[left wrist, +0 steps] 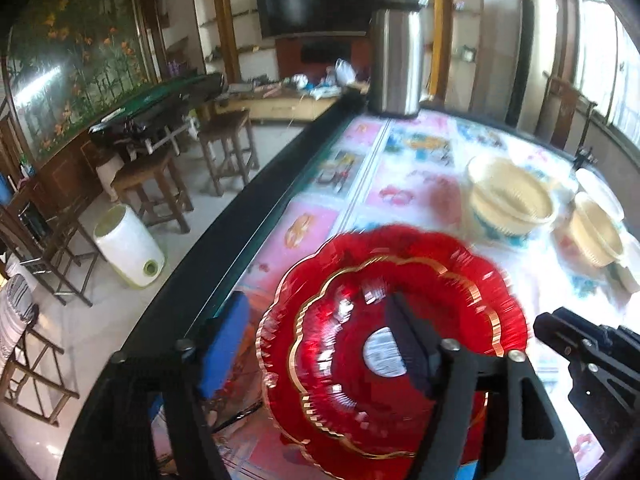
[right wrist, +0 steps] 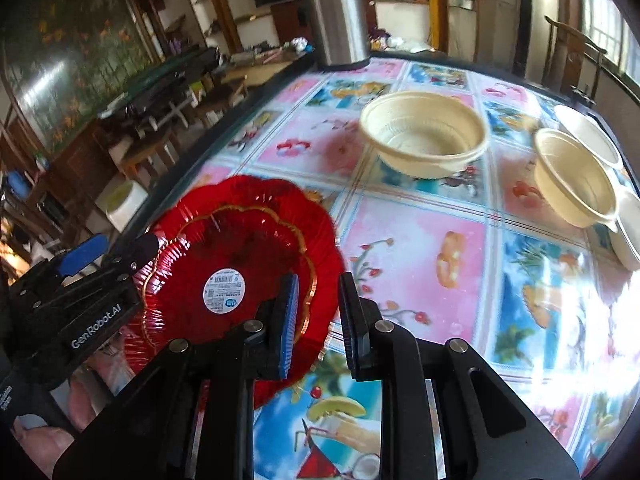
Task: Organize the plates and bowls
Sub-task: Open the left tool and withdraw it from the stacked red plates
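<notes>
Red scalloped glass plates with gold trim (left wrist: pixel 384 320) sit stacked near the table's left edge; they also show in the right wrist view (right wrist: pixel 240 248). My left gripper (left wrist: pixel 316 344) is open, its fingers straddling the plates' rim. It appears at the left of the right wrist view (right wrist: pixel 116 256). My right gripper (right wrist: pixel 318 316) is open and empty, just right of the plates. Cream plastic bowls stand farther back: one (right wrist: pixel 424 136), another (right wrist: pixel 572 176), and white ones (right wrist: pixel 588 132) at the right. The nearest bowl also shows in the left wrist view (left wrist: pixel 508 200).
A steel thermos jug (right wrist: pixel 336 12) stands at the table's far edge. The table has a colourful fruit-print cover (right wrist: pixel 420 248) and a dark rim (left wrist: pixel 256 216). Wooden stools (left wrist: pixel 156 184) and a white bin (left wrist: pixel 128 244) stand on the floor to the left.
</notes>
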The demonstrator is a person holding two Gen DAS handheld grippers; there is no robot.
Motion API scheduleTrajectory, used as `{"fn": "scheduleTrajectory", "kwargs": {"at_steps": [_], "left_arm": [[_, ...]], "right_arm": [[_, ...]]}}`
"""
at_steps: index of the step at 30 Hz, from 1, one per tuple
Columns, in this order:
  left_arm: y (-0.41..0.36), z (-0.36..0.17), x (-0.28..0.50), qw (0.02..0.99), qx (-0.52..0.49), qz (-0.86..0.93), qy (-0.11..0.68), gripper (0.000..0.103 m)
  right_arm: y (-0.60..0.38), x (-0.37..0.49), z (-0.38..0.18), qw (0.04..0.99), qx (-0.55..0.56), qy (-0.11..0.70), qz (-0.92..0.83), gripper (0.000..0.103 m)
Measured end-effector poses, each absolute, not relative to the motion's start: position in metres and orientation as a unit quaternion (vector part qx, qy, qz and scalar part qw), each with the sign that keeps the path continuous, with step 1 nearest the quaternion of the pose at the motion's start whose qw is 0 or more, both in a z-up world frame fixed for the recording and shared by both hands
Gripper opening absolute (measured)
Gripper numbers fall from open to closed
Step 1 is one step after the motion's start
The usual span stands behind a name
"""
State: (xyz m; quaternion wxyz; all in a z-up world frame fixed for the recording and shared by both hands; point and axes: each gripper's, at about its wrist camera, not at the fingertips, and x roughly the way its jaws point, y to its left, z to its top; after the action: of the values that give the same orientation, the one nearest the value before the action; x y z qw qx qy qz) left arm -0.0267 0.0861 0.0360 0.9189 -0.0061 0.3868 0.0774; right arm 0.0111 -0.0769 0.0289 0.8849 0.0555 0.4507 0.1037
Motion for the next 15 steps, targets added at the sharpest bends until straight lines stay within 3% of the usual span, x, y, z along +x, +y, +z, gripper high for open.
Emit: {"fn": "scheduleTrajectory", "kwargs": {"at_steps": [8,13,15], "left_arm": [[0.039,0.052,-0.029,0.930,-0.018,0.018,0.366,0.078],[0.006,0.054,-0.031,0.933,-0.010,-0.015,0.360,0.079],[-0.007,0.054,-0.029,0.932,-0.001,-0.021,0.362,0.079]], "right_arm": [[-0.131,-0.012,0.049,0.903,0.092,0.416,0.062,0.019],[-0.169,-0.026,0.060,0.909,0.114,0.399,0.032,0.035],[-0.183,-0.028,0.065,0.912,0.116,0.393,0.022,0.036]]}}
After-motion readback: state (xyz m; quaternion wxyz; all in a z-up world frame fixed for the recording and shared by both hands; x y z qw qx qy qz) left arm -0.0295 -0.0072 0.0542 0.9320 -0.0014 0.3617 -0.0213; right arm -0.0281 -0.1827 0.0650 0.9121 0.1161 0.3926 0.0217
